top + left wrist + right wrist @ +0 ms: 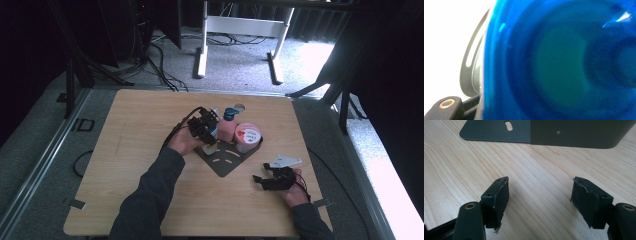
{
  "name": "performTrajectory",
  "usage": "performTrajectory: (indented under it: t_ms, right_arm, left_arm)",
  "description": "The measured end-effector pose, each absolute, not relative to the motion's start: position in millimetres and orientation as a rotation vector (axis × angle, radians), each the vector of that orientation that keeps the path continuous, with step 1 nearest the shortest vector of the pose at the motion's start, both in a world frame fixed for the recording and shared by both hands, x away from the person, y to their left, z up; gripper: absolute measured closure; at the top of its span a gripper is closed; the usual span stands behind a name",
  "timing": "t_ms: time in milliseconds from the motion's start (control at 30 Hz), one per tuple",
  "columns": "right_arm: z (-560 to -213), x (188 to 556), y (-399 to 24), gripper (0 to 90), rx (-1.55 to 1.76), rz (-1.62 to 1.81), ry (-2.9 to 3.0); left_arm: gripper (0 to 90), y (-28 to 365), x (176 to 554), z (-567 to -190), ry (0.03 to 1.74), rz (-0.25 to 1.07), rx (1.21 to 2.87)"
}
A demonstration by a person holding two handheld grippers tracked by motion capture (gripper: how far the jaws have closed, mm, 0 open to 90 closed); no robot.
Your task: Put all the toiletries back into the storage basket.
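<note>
- The left gripper [209, 125] is sitting at the centre of the high view, at the left end of a dark grey metal rack [227, 161] with curved slots in its base.
- Its jaws are standing part-way apart around a translucent blue container [559, 65], which is crowding the left gripper view in a blur; whether the pads are pressing on it I cannot tell.
- In the high view, a pink bottle with a blue cap [229, 123] is standing in the rack just right of the left gripper, and a pink tub with a white and red lid [247, 136] is standing beside it, further right.
- The right gripper [261, 180] is resting low on the light wooden surface [140, 130] in the lower right of the high view, well apart from the rack.
- In the right gripper view, its two black pads [499, 200] are standing wide apart, holding nothing, with bare wood between them and the rack's edge across the top of the frame.
</note>
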State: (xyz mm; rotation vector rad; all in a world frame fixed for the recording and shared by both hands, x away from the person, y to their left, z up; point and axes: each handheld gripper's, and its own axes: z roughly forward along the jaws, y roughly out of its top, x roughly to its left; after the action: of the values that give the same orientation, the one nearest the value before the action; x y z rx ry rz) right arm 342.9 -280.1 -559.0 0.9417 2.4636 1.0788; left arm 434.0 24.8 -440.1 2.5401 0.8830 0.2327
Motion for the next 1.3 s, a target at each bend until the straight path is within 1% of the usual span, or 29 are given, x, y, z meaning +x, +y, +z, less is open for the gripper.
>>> performTrajectory:
  t_ms: [600,1100,1300]
  right_arm:
    - [-559,343,-280,30.0,0.942,1.079,2.464]
    - [-559,343,-280,30.0,0.942,1.08,2.464]
    - [-559,343,-280,30.0,0.942,1.08,2.464]
  left_arm:
    - [54.9,25,447,-436,0.936,0.269,2.533]
    - [55.0,31,460,-443,0.979,0.288,2.5]
    - [54.9,35,465,-444,0.95,0.289,2.498]
